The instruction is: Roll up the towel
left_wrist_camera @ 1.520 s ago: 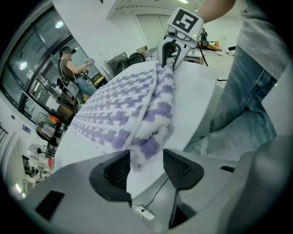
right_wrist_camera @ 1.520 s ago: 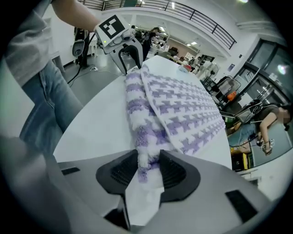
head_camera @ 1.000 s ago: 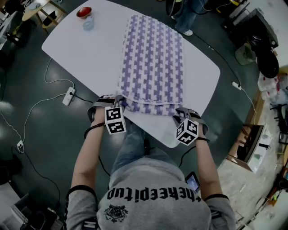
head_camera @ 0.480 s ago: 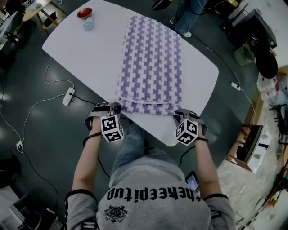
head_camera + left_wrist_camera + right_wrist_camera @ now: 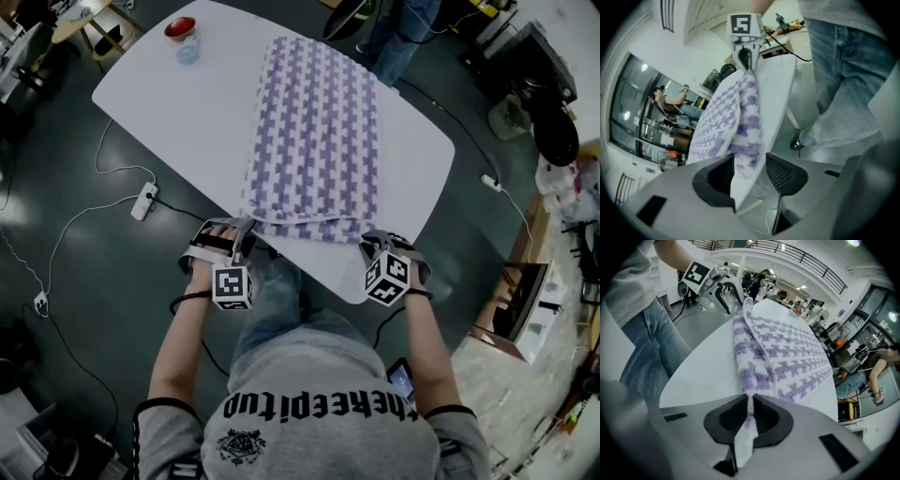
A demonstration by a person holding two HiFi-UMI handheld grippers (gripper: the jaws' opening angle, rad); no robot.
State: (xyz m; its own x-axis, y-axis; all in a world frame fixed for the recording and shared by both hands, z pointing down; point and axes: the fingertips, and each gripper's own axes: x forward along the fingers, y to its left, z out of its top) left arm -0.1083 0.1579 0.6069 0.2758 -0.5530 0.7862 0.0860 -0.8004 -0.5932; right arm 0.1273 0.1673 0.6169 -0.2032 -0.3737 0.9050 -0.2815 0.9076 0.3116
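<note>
A purple-and-white checked towel lies lengthwise on the white table, its near end folded over into a narrow band. My left gripper is at the band's left corner. In the left gripper view its jaws have just been opening and stand apart, with the towel corner hanging loosely between them. My right gripper is at the band's right corner. Its jaws have just been closing, and in the right gripper view they pinch the towel's edge.
A red bowl and a small clear cup stand at the table's far left corner. A person's legs are beyond the far edge. A power strip and cables lie on the floor at left.
My left gripper has drawn back toward me off the table's near edge and rolled, its marker cube now lower in the picture. The right gripper has stayed put at its corner.
</note>
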